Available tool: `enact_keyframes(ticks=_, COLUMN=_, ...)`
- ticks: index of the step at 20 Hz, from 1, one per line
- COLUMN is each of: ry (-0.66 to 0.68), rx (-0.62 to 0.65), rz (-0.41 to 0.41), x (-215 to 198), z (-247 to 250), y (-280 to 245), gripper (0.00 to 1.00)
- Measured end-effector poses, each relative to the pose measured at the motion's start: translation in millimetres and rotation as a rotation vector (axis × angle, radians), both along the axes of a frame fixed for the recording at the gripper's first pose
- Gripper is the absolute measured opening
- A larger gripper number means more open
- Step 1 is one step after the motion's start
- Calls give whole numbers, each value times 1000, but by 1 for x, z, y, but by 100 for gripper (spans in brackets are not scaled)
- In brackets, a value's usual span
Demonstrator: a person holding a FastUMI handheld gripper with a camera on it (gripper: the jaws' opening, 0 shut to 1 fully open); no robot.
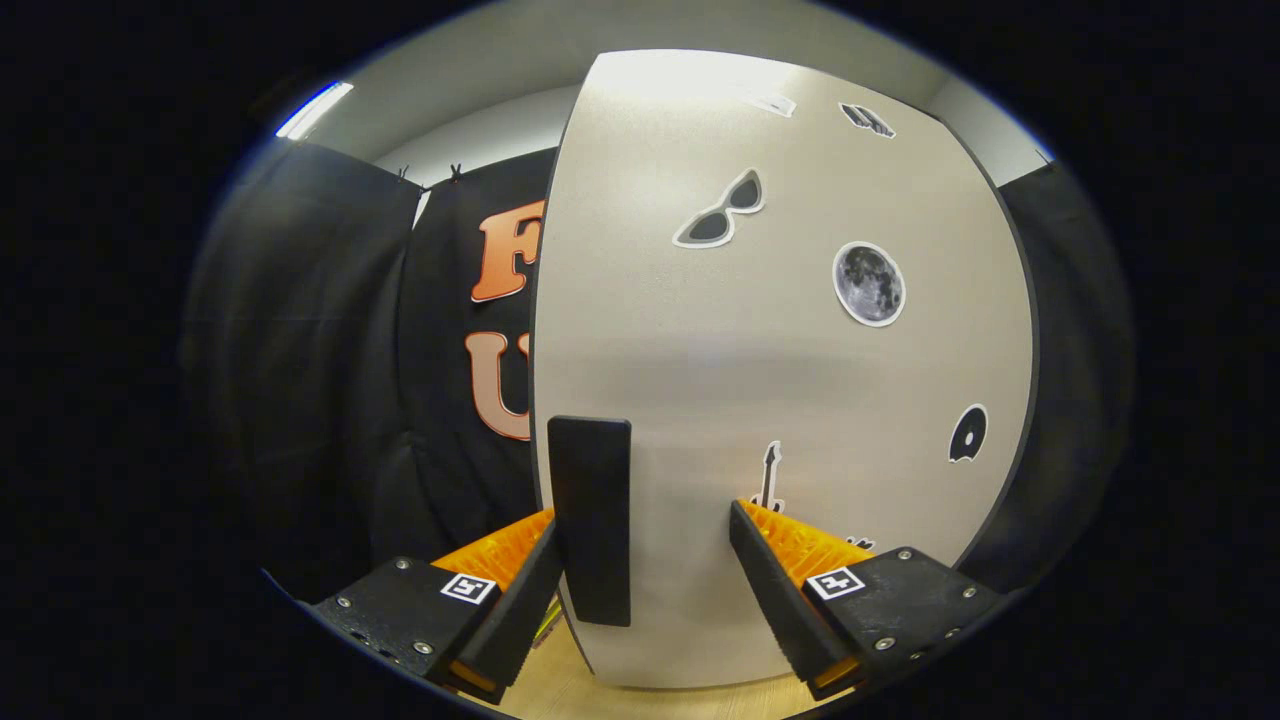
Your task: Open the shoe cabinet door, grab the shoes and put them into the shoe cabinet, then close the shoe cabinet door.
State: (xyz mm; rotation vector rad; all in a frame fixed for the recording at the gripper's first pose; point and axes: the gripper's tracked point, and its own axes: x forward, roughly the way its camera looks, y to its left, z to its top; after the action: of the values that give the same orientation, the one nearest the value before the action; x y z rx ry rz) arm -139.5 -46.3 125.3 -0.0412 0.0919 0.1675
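Gripper view shows the pale grey laminate shoe cabinet door [780, 400], dotted with stickers, standing right in front of the gripper [645, 520]. Its 2 fingers are spread and grip nothing. A dark upright bar handle [590, 520] sits near the door's left edge, its long axis vertical, lying between the fingers and hard against the left one; I cannot tell whether they touch. The door hides the cabinet's inside, so this could be about opening or just after closing. Light wooden floor [560, 695] shows below.

Cabinet interior hidden behind door [780, 400]
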Motion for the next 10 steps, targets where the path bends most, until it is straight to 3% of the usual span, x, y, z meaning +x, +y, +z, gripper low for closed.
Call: enact_keyframes(ticks=10, ry=2, rx=21, rz=-9, x=-19, z=2, y=3, gripper=98)
